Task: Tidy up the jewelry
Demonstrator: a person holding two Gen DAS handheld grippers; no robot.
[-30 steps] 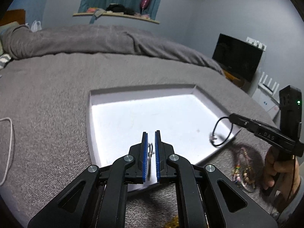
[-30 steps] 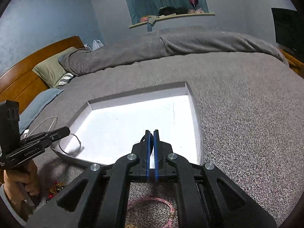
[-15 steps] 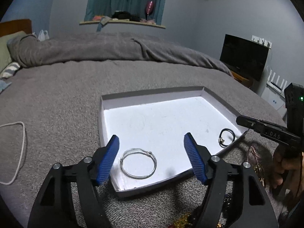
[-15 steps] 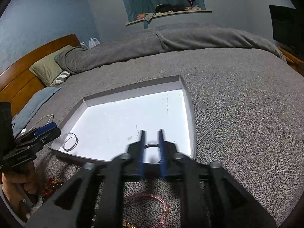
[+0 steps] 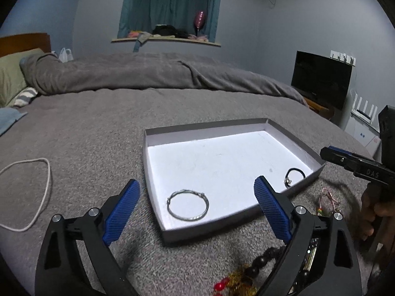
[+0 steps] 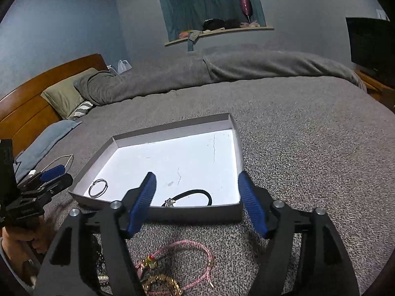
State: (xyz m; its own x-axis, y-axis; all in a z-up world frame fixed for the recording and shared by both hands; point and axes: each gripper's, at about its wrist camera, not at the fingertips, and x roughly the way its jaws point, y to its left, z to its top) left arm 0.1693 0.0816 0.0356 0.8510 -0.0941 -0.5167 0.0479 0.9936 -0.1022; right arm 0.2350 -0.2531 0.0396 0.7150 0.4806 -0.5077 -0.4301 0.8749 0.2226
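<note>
Left wrist view, silver bangle [image 5: 187,206] and black cord bracelet [image 5: 295,176] in tray [image 5: 158,218], both claws wide open, empty

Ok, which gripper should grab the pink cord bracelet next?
Right, probably. The right gripper is open and empty, and the pink cord bracelet lies on the blanket just below its jaws. The left gripper, also open, is over the box's other corner.

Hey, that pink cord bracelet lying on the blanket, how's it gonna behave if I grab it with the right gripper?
The pink cord bracelet is probably floppy: its loop lies uneven on the gray blanket, so it would likely sag from the fingers. It looks thin and light. Its end near the gold chain may be tangled there, so lifting could drag that along.
</note>
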